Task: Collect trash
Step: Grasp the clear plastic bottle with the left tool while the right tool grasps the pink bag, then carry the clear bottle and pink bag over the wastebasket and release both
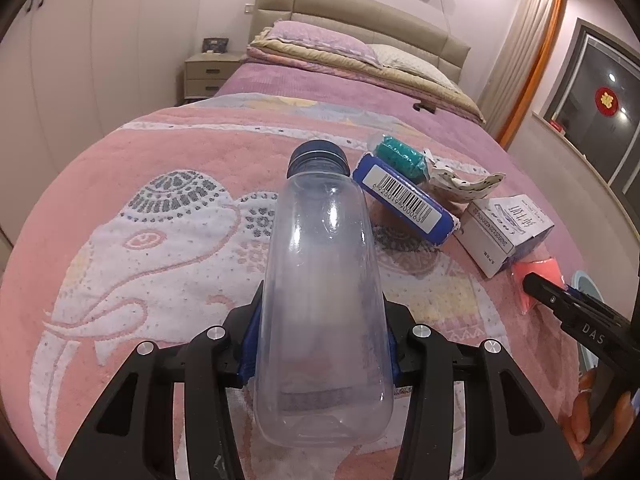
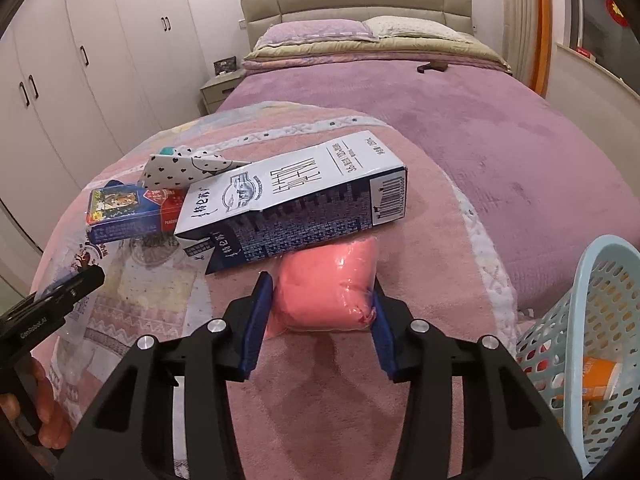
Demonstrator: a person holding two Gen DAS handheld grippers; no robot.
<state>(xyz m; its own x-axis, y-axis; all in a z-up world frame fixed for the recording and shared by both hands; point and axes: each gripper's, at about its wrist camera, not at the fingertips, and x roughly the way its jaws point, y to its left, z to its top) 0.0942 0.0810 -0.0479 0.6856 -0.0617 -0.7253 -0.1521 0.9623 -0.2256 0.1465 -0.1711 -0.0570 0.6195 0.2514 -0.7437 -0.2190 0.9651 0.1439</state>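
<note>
My left gripper (image 1: 322, 316) is shut on a clear plastic bottle (image 1: 320, 292) with a dark blue cap, held above the pink elephant blanket (image 1: 160, 240). My right gripper (image 2: 322, 284) is shut on a pink plastic-wrapped packet (image 2: 328, 284) lying on the blanket; the packet also shows in the left wrist view (image 1: 538, 280). Behind the packet lies a white and blue carton (image 2: 296, 196), which also shows in the left wrist view (image 1: 506, 232). A blue box with a barcode (image 1: 404, 196), a teal wrapped item (image 1: 400, 154) and a heart-patterned paper scrap (image 2: 180, 168) lie further back.
A light blue perforated basket (image 2: 592, 320) stands at the right bed edge with an orange item (image 2: 600, 376) inside. The purple bedspread (image 2: 440, 120), pillows and headboard lie beyond. Wardrobes and a nightstand (image 1: 208, 72) are at the left.
</note>
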